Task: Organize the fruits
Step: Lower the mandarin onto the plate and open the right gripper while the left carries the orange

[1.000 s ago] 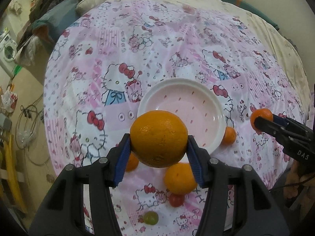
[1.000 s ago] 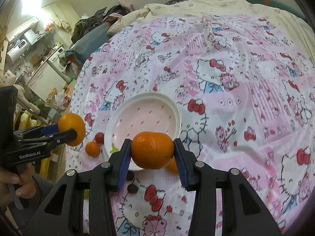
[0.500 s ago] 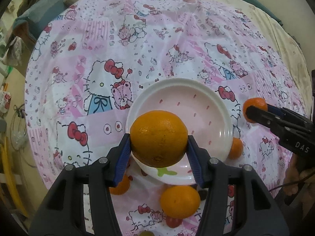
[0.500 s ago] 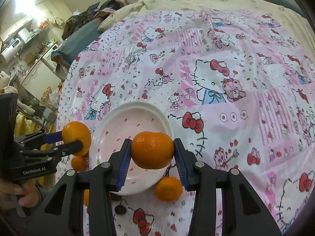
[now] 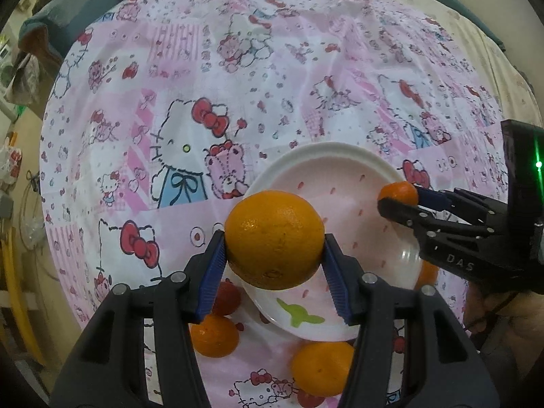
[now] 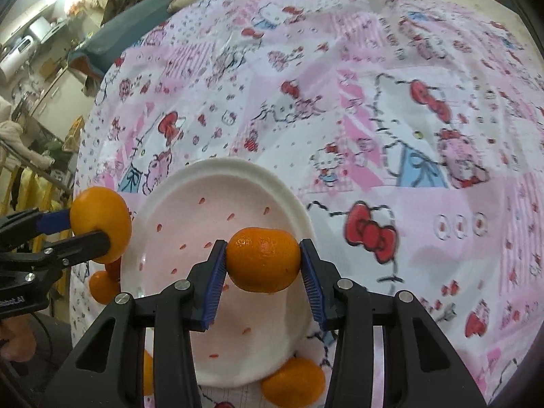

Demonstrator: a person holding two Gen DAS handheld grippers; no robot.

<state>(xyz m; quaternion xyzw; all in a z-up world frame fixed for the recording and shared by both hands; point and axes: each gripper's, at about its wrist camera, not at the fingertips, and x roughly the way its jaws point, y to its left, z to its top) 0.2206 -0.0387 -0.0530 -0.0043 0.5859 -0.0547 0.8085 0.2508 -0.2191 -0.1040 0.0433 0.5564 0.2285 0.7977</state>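
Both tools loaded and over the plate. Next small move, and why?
Probably lower the right tool a little further and release its mandarin into the plate. The plate holds no fruit, the mandarin hangs over its basin, and the left tool's larger orange sits over the near rim, so staggering the drops should avoid a collision.

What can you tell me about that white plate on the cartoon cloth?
The plate is round, with a raised white rim and a pale pink centre dotted with small red marks, plus a green shape near one edge. It lies flat on the patterned cloth with nothing visible in it. Loose fruits lie around its near edge.
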